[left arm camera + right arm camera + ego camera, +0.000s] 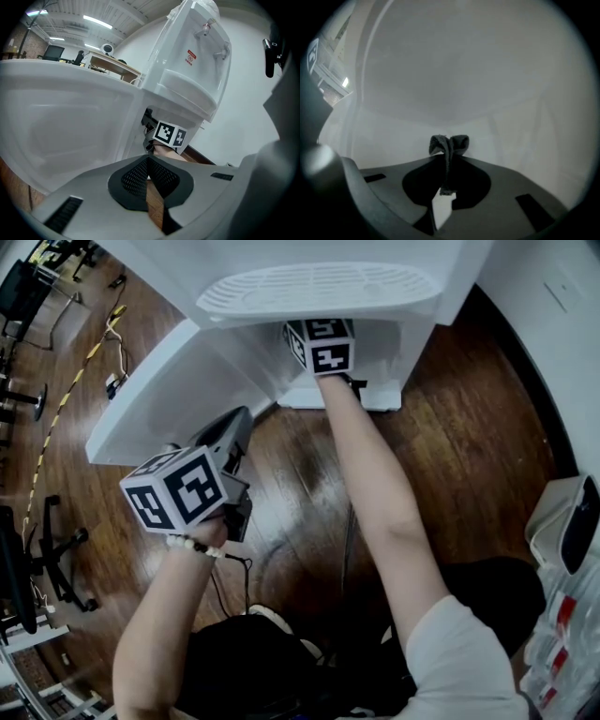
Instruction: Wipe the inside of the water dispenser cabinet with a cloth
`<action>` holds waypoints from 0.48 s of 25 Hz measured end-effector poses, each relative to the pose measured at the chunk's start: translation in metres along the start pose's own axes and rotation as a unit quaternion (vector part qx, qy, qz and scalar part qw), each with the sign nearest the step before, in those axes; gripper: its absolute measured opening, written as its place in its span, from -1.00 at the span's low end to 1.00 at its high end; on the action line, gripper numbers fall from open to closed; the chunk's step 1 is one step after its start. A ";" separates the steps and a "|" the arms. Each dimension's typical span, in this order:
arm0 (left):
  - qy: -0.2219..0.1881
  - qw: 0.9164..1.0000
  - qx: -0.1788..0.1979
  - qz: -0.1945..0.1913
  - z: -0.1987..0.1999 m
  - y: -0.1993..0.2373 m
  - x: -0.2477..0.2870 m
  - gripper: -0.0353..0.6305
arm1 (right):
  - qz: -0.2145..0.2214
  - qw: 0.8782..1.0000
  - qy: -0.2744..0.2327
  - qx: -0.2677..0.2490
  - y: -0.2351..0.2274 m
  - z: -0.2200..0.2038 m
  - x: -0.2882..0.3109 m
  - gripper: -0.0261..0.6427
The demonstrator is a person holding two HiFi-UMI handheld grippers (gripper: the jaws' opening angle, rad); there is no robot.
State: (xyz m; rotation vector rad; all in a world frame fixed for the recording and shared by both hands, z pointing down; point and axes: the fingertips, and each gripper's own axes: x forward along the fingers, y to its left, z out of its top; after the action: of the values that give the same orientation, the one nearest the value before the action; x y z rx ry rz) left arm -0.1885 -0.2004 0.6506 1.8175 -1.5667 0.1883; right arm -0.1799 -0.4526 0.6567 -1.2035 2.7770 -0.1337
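Observation:
The white water dispenser (319, 287) stands on the wood floor with its cabinet door (164, 395) swung open to the left. My right gripper (448, 161) reaches into the cabinet under the drip tray (314, 289); only its marker cube (321, 345) shows in the head view. It is shut on a dark grey cloth (449, 145), whose bunched end pokes out against the white inner walls (454, 79). My left gripper (149, 176) hangs outside by the open door (61, 117), jaws shut with nothing between them.
A dark wood floor (441, 418) surrounds the dispenser. At the right edge sit a white bin (562, 521) and packaged items (562, 634). Office chairs (28, 549) and cables (84, 362) lie far left. The person's arms and dark-clothed legs (253, 671) fill the lower middle.

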 end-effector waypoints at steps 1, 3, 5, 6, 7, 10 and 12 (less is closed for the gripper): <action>0.000 1.000 0.000 0.000 0.000 0.000 0.000 -0.90 | -0.010 1.000 -0.007 0.002 -0.005 0.007 0.000 -0.79; 0.001 1.000 0.000 0.001 -0.001 0.000 0.000 -0.90 | -0.036 0.999 0.000 0.018 -0.020 0.005 0.000 -0.79; 0.002 1.000 -0.003 0.003 -0.001 0.001 0.000 -0.90 | -0.064 0.996 0.034 0.051 -0.035 -0.013 -0.001 -0.80; 0.001 1.000 -0.005 0.003 -0.001 0.001 0.000 -0.90 | -0.074 0.993 0.058 0.070 -0.041 -0.029 -0.002 -0.80; 0.000 1.000 -0.006 0.003 -0.001 0.002 0.000 -0.90 | -0.081 0.989 0.082 0.090 -0.045 -0.048 -0.003 -0.80; 0.000 1.000 -0.005 0.004 -0.001 0.002 -0.001 -0.90 | -0.091 0.979 0.131 0.129 -0.048 -0.090 -0.007 -0.79; 0.002 1.000 -0.006 0.005 -0.002 0.003 0.000 -0.90 | -0.090 0.973 0.154 0.147 -0.043 -0.109 -0.008 -0.79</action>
State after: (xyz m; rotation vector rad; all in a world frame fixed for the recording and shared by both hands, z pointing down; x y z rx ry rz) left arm -0.1904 -0.1993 0.6536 1.7998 -1.5710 0.1867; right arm -0.1589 -0.4724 0.7709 -1.4532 2.7485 -0.7796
